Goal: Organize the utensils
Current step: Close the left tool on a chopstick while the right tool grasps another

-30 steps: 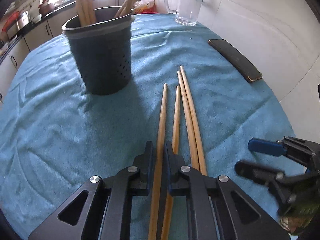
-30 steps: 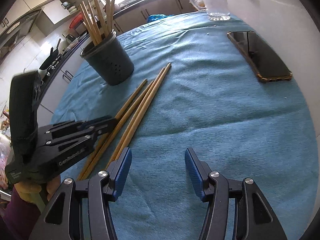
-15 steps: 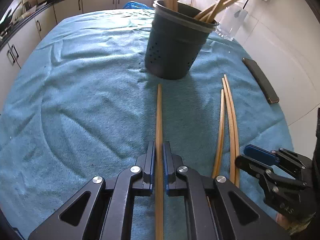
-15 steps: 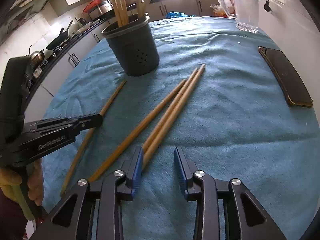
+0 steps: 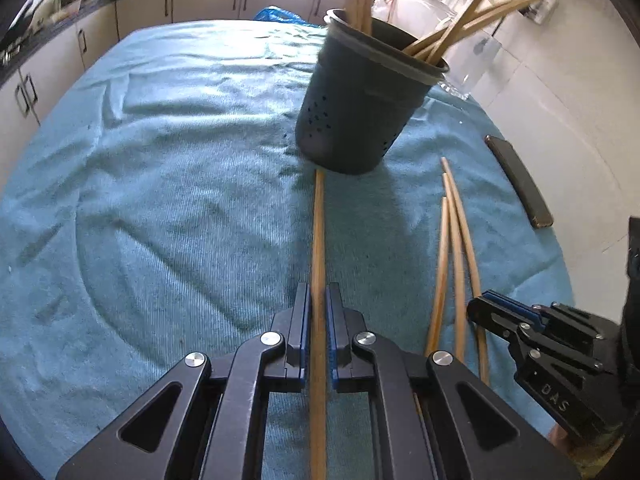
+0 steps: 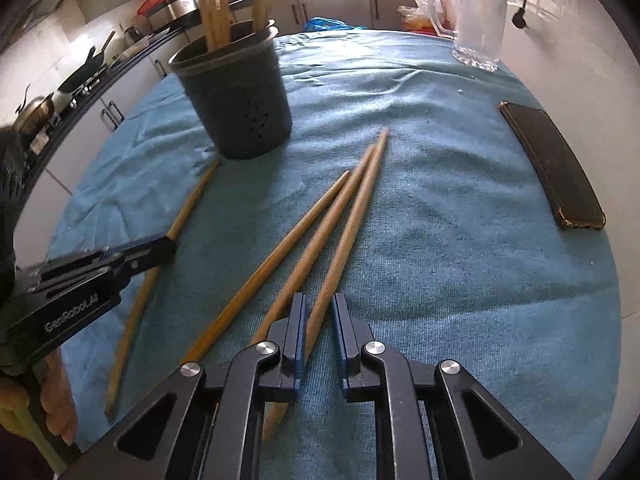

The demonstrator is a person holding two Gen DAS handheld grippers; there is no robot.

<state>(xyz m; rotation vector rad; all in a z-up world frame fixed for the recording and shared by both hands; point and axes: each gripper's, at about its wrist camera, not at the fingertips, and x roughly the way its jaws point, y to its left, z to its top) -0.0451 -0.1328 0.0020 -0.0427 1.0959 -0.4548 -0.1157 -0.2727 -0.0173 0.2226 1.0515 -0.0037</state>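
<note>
Chopsticks lie loose on the blue towel (image 6: pixel 460 240) in front of the dark holder (image 6: pixel 236 96), which already stands full of others, so it seems these are to be gathered into it. The left gripper (image 5: pixel 318 320) is clamped on a single chopstick (image 5: pixel 319 232) whose tip touches the holder's foot. The right gripper (image 6: pixel 318 332) has just been closing, and its jaws now pinch the nearest chopstick (image 6: pixel 344 240) of the three lying fanned beside it, probably to lift each stick separately.

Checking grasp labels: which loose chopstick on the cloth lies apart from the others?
The chopstick clamped in the left gripper; its tip nears the dark holder, while three others lie bunched by the right gripper.
</note>
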